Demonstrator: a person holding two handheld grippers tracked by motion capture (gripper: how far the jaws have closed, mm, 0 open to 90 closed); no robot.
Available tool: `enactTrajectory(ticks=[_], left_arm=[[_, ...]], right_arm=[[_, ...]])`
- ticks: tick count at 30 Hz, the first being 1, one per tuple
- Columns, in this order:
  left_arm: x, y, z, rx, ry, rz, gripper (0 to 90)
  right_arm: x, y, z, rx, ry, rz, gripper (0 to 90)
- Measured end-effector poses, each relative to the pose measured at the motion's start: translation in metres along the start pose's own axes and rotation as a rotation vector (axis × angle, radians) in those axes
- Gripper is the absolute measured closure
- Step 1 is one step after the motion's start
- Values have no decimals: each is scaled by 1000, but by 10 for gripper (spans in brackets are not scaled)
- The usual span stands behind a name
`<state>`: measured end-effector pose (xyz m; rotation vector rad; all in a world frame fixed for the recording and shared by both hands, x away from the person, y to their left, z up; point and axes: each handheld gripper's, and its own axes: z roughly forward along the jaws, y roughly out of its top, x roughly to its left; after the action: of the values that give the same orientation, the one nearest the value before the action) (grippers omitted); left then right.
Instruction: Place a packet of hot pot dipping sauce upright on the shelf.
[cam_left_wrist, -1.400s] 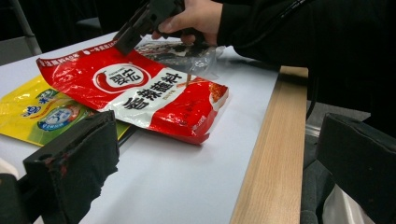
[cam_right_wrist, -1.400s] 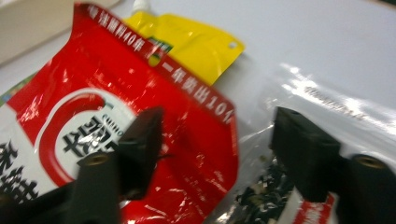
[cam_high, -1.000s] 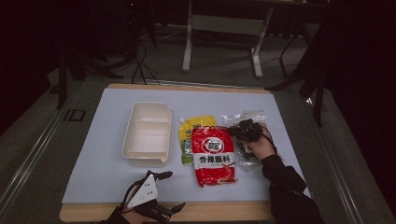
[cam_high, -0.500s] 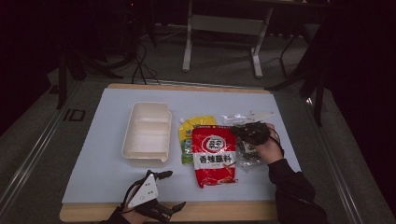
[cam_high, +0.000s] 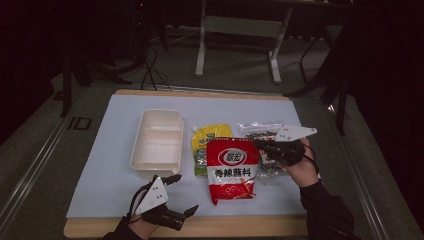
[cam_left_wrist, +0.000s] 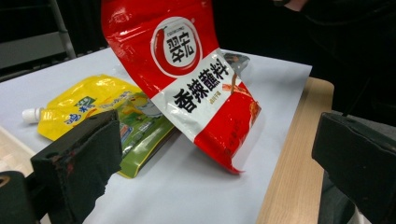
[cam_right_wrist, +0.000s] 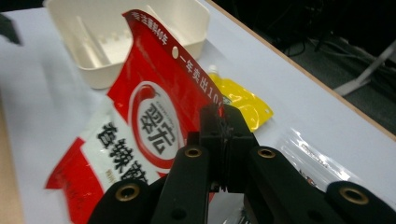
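While right gripper (cam_right_wrist: 223, 154) clamps, red pouch (cam_left_wrist: 187, 79) tilted lengthwise

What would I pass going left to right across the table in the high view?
White tray → yellow pouch → red packet, pinched by the right gripper → clear bag. The left gripper sits open at the near edge.

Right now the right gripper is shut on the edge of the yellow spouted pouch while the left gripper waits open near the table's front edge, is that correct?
Not quite: the right gripper is shut on the red pouch, as the right gripper view shows; the yellow spouted pouch lies untouched. The left gripper does wait open.
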<state>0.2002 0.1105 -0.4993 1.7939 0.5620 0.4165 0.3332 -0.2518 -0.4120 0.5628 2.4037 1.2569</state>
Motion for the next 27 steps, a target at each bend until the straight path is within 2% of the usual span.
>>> enactTrajectory(ticks=[3,4,5,7,11,15,16,18,20,21,23,25,26,27], left_arm=[[0,8,5,17,-3,9,27],[0,11,8,31,10,23,27],[-1,14,10,52,45,45,27],[-1,17,13,68,58,51,27],[3,28,26,82,23,27,27],[15,32,37,98,12,8,29],[19,32,40,95,-14,4,40],[22,33,44,86,-27,2,67],[24,35,48,75,-30,-11,112],[25,36,50,67,-41,-20,162],[26,37,53,58,-76,-26,205],[26,38,56,44,-118,-18,360],[25,38,57,48,-143,-6,404],[25,38,58,53,-164,-2,491]], right_arm=[[10,3,-9,-21,6,-25,891],[14,5,-13,-30,12,-36,891],[17,6,-16,-33,14,-50,891],[20,8,-19,-40,14,-62,891],[34,14,-33,-73,46,-94,892],[46,18,-41,-89,67,-124,892],[49,19,-43,-91,68,-133,892],[54,21,-45,-95,77,-145,892],[58,22,-48,-98,87,-152,892],[60,23,-49,-101,92,-158,892],[63,25,-50,-103,101,-164,893],[66,26,-51,-108,103,-174,893],[68,27,-51,-112,108,-177,893],[69,28,-52,-114,109,-185,893]])
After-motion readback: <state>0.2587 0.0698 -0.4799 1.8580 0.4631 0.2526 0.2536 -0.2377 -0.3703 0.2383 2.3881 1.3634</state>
